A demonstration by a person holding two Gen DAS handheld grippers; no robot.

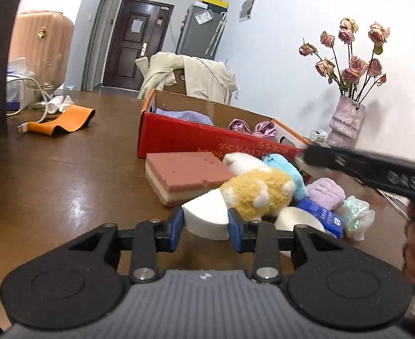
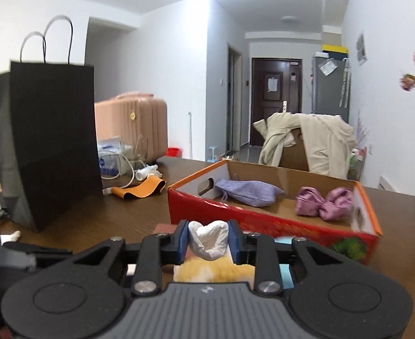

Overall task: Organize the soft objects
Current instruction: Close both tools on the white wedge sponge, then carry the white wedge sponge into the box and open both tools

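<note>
The step in hand looks like a double pick: two soft things are gripped and neither is yet in the box (image 2: pixel 264 217), the one red carton, which fills the middle right of the right wrist view. Inside it lie one lilac pouch (image 2: pixel 247 192) and one pink satin bow (image 2: pixel 324 202).

Below the box in the left wrist view sits the pile: one pink sponge (image 1: pixel 185 175), one yellow plush (image 1: pixel 259 195), one blue plush (image 1: pixel 286 169), one lilac cloth (image 1: pixel 324 192), one glittery puff (image 1: pixel 357 216).

The left gripper (image 1: pixel 206 227) is clamped on a white foam wedge (image 1: pixel 206 214) at lower centre. The right gripper (image 2: pixel 209 240) squeezes a crumpled white wad (image 2: pixel 209 238), lifted above the yellow plush.

Next, I judge, each piece must be carried over the box wall and let go inside.
</note>
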